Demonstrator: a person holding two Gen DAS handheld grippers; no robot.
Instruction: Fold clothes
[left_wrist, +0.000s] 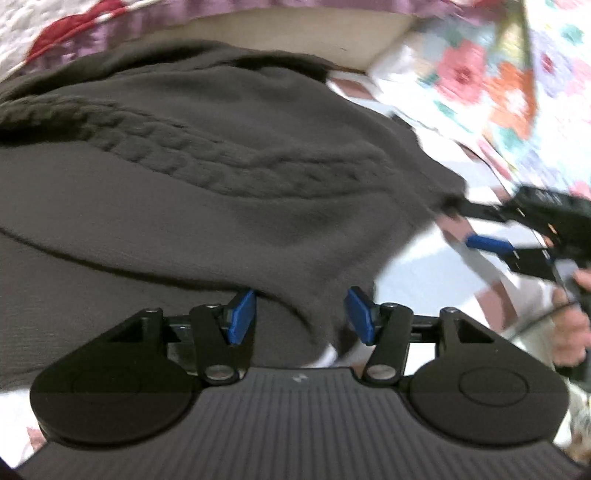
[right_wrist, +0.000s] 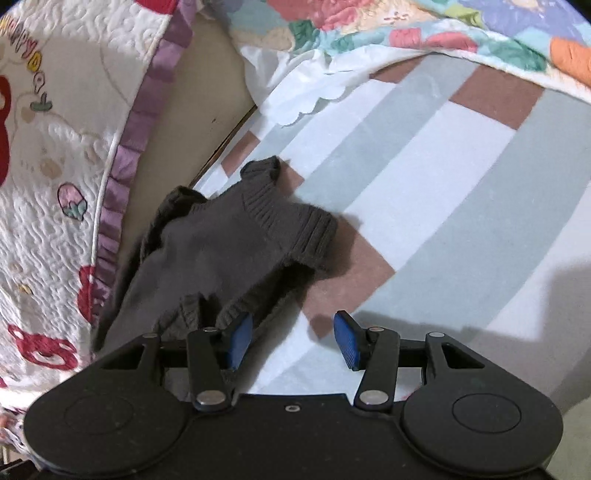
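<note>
Dark grey knit sweater (left_wrist: 207, 192), cable braid across it and ribbed cuffs, lies rumpled on the striped bed sheet (right_wrist: 424, 192), filling the left view from 9 to 1 o'clock. Left hand-held gripper (left_wrist: 300, 316) spread over its hem. Right hand-held gripper (right_wrist: 293, 339) spread, left pad touching sweater edge. Floral quilt (right_wrist: 424, 33) at 12 o'clock.

Right of the dark sweater (right_wrist: 229, 236) you have open striped bed sheet (right_wrist: 424, 206); left of it the quilted cushion (right_wrist: 66, 155) blocks you, beyond it the floral quilt (right_wrist: 406, 33).
</note>
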